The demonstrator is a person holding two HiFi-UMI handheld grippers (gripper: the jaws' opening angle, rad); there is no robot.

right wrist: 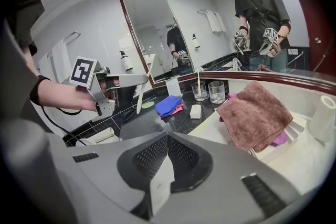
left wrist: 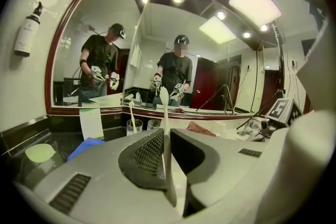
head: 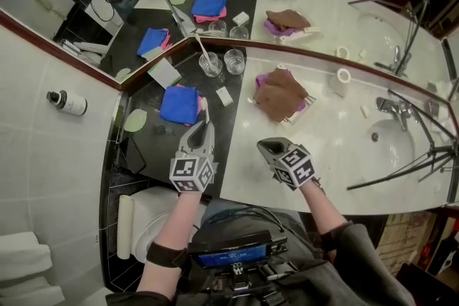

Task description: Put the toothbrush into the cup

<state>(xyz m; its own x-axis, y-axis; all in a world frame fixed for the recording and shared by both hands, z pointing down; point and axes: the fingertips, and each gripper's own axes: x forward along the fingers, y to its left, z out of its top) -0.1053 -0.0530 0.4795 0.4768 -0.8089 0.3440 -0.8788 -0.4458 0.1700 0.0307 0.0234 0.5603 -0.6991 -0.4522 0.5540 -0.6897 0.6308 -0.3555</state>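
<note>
My left gripper point(head: 203, 127) is shut on the handle of a white toothbrush point(head: 204, 110), held above the dark counter. In the left gripper view the toothbrush point(left wrist: 164, 108) stands upright between the pads of that gripper point(left wrist: 167, 136), bristle end up. Two glass cups stand by the mirror corner beyond it: the left cup point(head: 211, 65) holds another toothbrush point(head: 201, 46), and the right cup point(head: 234, 61) looks empty. My right gripper point(head: 267, 147) hovers over the white counter, shut with nothing in it point(right wrist: 168, 139). It also sees the left gripper point(right wrist: 118, 84) with its toothbrush point(right wrist: 140, 96).
A blue cloth point(head: 179, 104) lies just ahead of the left gripper, a soap bar point(head: 225, 97) beside it. A brown towel point(head: 280, 93) lies on the white counter, with a paper roll point(head: 343, 79), faucet point(head: 387, 107) and sink point(head: 391, 147) to the right. Mirrors back the counter.
</note>
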